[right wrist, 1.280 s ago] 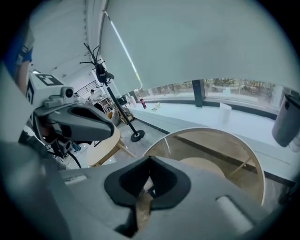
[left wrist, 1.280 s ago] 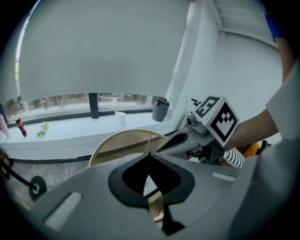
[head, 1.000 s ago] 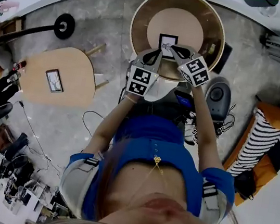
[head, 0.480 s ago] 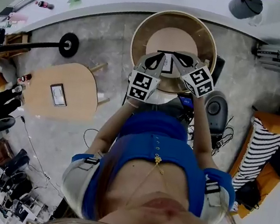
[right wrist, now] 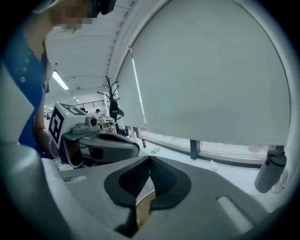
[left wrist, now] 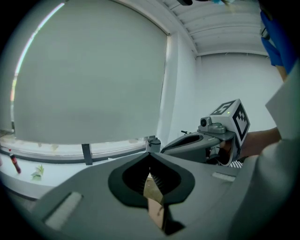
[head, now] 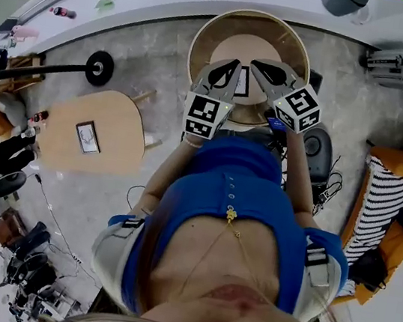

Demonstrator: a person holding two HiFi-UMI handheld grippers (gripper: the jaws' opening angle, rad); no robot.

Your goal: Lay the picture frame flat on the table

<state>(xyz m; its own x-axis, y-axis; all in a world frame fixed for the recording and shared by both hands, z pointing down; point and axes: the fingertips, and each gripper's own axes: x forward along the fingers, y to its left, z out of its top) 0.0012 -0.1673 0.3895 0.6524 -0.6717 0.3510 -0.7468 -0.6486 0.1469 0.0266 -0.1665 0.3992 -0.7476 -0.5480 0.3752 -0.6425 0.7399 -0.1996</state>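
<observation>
In the head view I am holding my left gripper and my right gripper side by side above the near half of the round table, their noses angling toward each other. The picture frame is showing as a dark-edged strip in the gap between them, on the table's pale inner top. My grippers are covering much of it, so I cannot tell for certain whether it is lying flat or leaning. Neither nose seems to be touching it. In the left gripper view my jaws are meeting at their tips with nothing caught between them. Only a tan sliver of table is showing through the slot below, with a pale window blind beyond and the right gripper alongside. In the right gripper view the jaws are likewise pressing together on nothing, with the same tan sliver under them. The frame is appearing in neither gripper view. Since I am gripping nothing, I am judging the laying-down step as either done or needing a check. The next move calls for getting a clear look at the frame. If it is propped up, I would open one pair of jaws, come down to its top edge and tip it back gently.
</observation>
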